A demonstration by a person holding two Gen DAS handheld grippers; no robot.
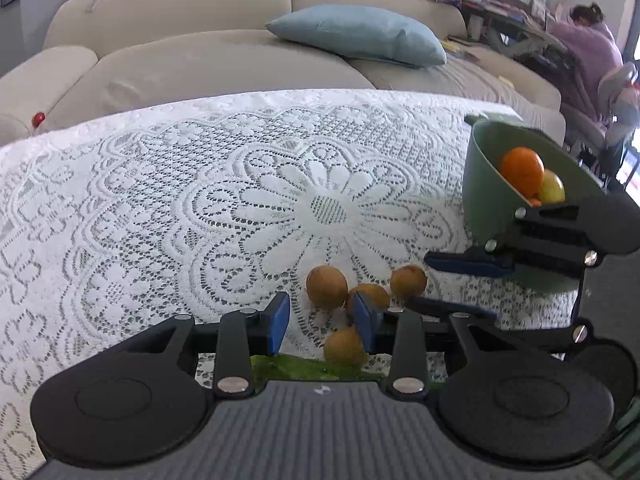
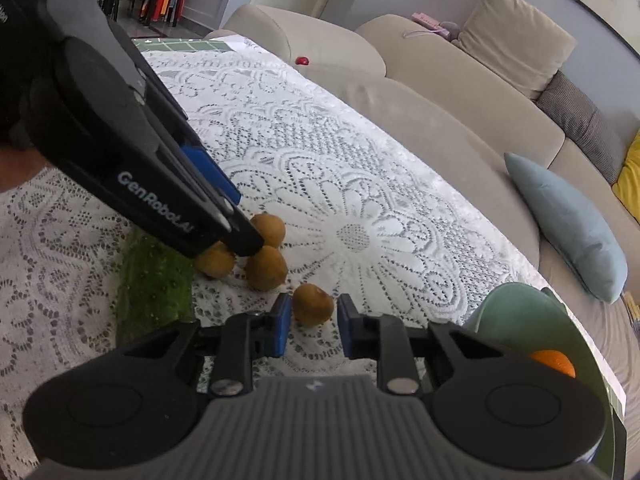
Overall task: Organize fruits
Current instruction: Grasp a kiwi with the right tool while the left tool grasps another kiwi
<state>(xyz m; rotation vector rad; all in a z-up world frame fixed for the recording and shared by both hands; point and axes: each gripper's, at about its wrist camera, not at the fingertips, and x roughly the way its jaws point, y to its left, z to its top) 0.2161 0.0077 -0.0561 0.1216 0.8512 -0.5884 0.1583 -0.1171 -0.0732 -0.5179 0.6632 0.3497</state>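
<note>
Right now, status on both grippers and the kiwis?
Left gripper open over kiwi cluster. Right gripper shut on one kiwi. Bowl holds orange. Nothing in the way.

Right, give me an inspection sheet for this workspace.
Surface: white lace cloth, lying flat.
Job's things: four brown fruits loose on the cloth; green bowl holding an orange and a yellow fruit.
Clutter: green glassy dish beside the fruits; small red ball on the sofa.
Grippers: left tongs open at the cluster; right tongs closed on one brown fruit.
Cables: thin cord on the sofa back.
Surroundings: beige sofa, blue cushion, person at a cluttered desk.
</note>
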